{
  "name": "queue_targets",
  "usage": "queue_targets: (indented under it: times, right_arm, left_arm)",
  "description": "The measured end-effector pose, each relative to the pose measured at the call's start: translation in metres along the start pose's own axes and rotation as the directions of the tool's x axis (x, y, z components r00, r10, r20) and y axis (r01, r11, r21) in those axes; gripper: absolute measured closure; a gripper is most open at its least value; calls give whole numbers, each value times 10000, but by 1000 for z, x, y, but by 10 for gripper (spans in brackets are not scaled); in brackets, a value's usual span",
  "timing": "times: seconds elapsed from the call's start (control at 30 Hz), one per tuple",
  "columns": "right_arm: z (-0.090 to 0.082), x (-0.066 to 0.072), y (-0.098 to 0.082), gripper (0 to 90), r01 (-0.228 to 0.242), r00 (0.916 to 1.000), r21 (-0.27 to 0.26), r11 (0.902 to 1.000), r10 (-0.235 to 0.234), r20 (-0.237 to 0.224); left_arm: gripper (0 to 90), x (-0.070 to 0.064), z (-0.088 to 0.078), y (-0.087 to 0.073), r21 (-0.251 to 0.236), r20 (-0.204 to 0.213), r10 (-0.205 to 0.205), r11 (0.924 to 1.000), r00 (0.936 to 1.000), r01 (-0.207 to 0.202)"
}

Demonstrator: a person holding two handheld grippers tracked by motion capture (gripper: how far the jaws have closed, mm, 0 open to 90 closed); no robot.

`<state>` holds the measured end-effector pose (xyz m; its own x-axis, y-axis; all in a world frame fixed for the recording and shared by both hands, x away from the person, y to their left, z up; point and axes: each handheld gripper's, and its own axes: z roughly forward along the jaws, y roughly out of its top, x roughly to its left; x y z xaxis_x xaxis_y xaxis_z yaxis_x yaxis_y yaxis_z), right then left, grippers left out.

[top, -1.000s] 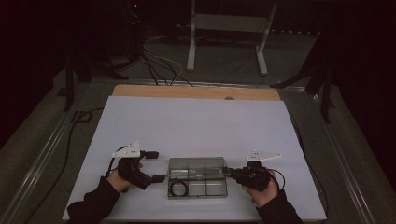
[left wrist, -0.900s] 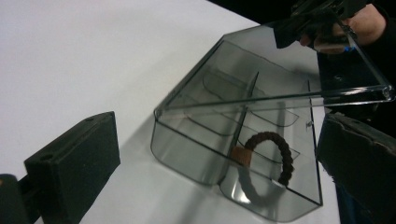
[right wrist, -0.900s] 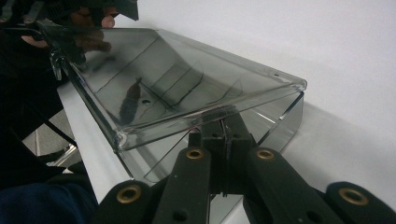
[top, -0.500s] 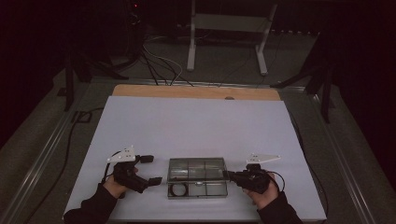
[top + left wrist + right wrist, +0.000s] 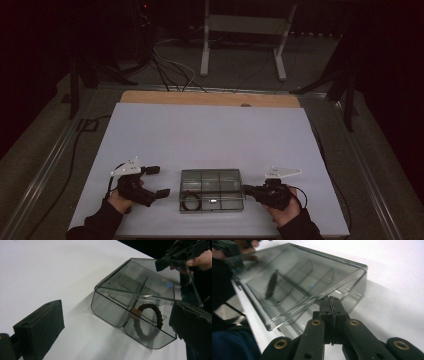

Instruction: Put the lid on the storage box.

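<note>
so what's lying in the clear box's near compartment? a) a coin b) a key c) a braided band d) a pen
c: the left gripper view shows a dark braided band curled in the near compartment of the box, under the clear lid that the right gripper pinches at its edge.

No text, label, brand, number or sign can be read on anything that is shown in these views.
</note>
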<state>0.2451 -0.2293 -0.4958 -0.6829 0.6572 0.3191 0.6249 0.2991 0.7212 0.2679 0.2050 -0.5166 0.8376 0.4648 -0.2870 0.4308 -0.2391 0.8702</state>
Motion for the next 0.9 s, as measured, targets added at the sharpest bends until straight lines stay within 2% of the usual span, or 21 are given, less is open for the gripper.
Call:
queue_targets:
  times: [0.07, 0.17, 0.33, 0.43, 0.5, 0.57, 0.6, 0.63, 0.77, 0.8, 0.83, 0.9]
  right_arm:
    - [2, -1, -1, 888, 90, 9991, 222, 9997, -99, 408]
    - [5, -5, -2, 864, 29, 9989, 293, 9996, -43, 472]
    - [2, -12, 2, 790, 60, 9971, -37, 10000, -57, 762]
    - [-2, -16, 6, 681, 171, 9965, -462, 9988, -132, 828]
    - [-3, -17, 8, 577, 273, 9961, -669, 9974, -215, 860]
    - [-3, -18, 9, 513, 338, 9952, -693, 9970, -273, 937]
    - [-3, -18, 9, 513, 338, 9952, -693, 9970, -273, 937]
    - [-1, -19, 9, 428, 360, 9953, -769, 9964, -287, 930]
    - [-1, -22, 8, 286, 201, 9967, -1091, 9938, -113, 809]
    - [-1, -22, 8, 286, 201, 9967, -1091, 9938, -113, 809]
    - [-4, -25, 7, 170, 274, 9991, -1247, 9918, -230, 367]
    - [-7, -27, 6, 166, 397, 9990, -1407, 9893, -361, 278]
  left_arm:
    - [6, 0, 0, 0, 69, -42, 84, 9999, 10000, -84]
    - [6, 0, 1, -1, 140, -45, 101, 9999, 9999, -101]
    - [6, 1, 0, -1, 121, -49, 74, 9999, 10000, -73]
    - [6, 1, 0, 0, 93, -72, 82, 9999, 9999, -81]
    - [6, 0, -1, 0, 72, -83, 89, 9999, 9999, -88]
    - [6, 0, -1, 0, 88, -70, 133, 9999, 9999, -133]
    - [6, 0, -1, 0, 87, -90, 145, 9999, 9999, -144]
    - [6, -1, 0, 0, 90, -88, 129, 9999, 9999, -129]
    - [6, -2, 1, 2, 99, -95, 175, 9998, 9998, -174]
    - [6, -3, 1, 3, 109, -92, 241, 9997, 9997, -240]
    - [6, -4, 1, 3, 79, -78, 273, 9996, 9996, -272]
    - [6, -6, 0, 4, 72, -93, 384, 9992, 9992, -383]
